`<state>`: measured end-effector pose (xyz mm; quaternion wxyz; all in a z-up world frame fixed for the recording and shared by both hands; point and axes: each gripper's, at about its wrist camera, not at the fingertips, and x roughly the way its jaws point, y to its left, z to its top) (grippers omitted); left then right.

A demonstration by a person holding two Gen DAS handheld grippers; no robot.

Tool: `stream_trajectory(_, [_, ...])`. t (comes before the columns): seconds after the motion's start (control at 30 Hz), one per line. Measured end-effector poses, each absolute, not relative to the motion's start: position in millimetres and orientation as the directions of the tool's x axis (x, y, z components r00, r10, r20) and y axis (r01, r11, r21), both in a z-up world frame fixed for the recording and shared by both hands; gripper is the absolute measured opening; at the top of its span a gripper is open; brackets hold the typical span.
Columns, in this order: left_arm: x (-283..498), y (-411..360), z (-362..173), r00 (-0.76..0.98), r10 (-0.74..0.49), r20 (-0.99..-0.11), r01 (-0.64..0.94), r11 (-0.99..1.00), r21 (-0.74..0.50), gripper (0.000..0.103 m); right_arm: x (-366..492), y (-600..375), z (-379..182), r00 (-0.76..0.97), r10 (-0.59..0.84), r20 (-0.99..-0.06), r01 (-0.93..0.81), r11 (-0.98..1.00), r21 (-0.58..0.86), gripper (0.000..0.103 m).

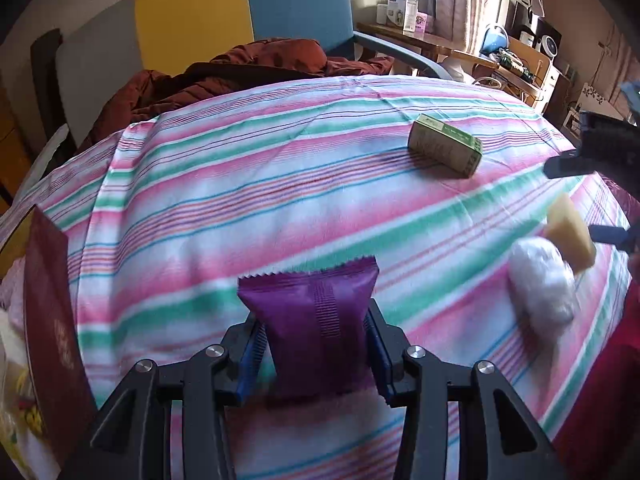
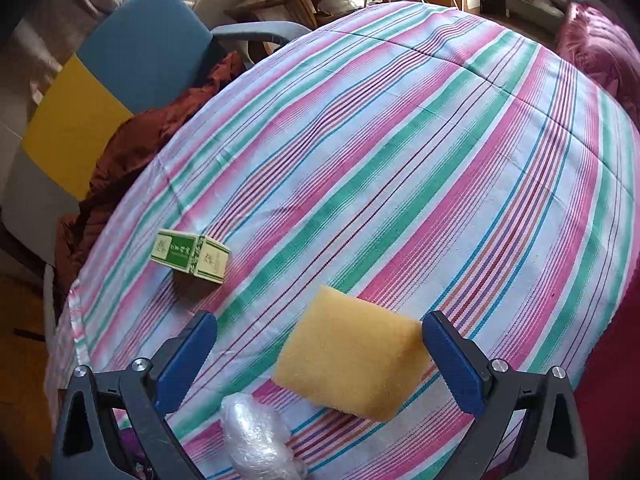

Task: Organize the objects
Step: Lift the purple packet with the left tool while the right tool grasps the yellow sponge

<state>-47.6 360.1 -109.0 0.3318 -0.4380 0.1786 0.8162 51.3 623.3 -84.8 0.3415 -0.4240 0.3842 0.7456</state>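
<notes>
Clamping the light, crinkly purple packet (image 1: pixel 316 328) mid-body, my left gripper (image 1: pixel 314 354) holds; my right gripper (image 2: pixel 320 354) gapes around the soft, squashable sponge (image 2: pixel 352 354).

**Support surface: bed with striped sheet**

The support is a bed covered by a striped sheet (image 2: pixel 400 140) in pink, green, white and blue bands. A green-and-cream carton (image 2: pixel 191 255) lies flat on the sheet near its far left edge. A clear plastic-wrapped bundle (image 2: pixel 256 440) rests on the sheet near the front. A rust-brown quilt (image 1: pixel 240 68) is bunched along the far edge. A magenta cushion (image 2: pixel 600 52) sits at the far right corner. Whether the yellow sponge (image 2: pixel 352 356) touches the sheet cannot be determined.
</notes>
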Motion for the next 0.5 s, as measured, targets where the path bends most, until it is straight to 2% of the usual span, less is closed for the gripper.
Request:
stream_trajectory(0.17, [-39,348,-110,-0.399,0.418,-0.816,-0.717,-0.697,-0.006,0.046,46,619,-93,-0.32,0.197,-0.927,-0.846,-0.499,0.186,0.103])
stream_trajectory(0.5, [-41,346,-111,-0.386,0.44,-0.811,-0.719,-0.695,-0.034,0.047,56,624,-98,-0.307,0.198,-0.931,-0.859,-0.479,0.181,0.101])
